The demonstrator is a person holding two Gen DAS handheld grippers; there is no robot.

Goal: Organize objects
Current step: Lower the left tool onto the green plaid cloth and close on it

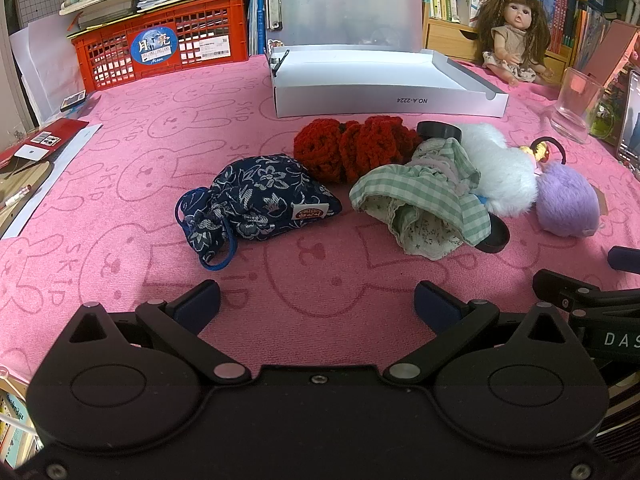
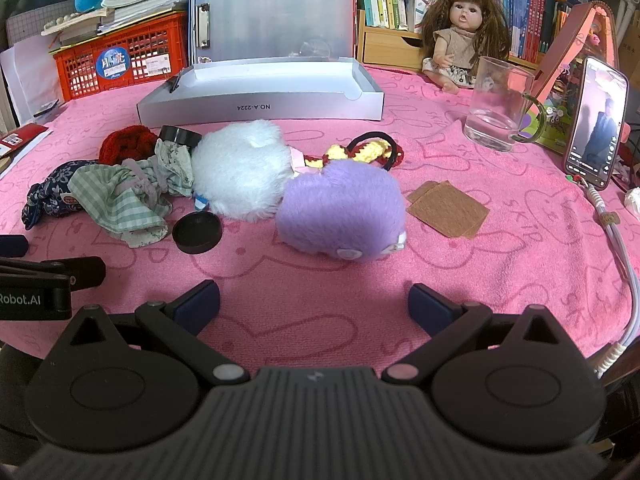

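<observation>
Stock: blue pouch, purple plush, loose on tabletop before white box | my left hand-held gripper, right hand-held gripper: spread wide, empty | advice: I'd straddle each soft item squarely, then box it.

bare pink towel before both tools; clutter beyond.

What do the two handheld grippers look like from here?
Both are matte black with linkage arms on silver pivot pins and dark blue finger pads. The left gripper has a smooth body; the right gripper has a ribbed grey one. White lettering marks their sides.
</observation>
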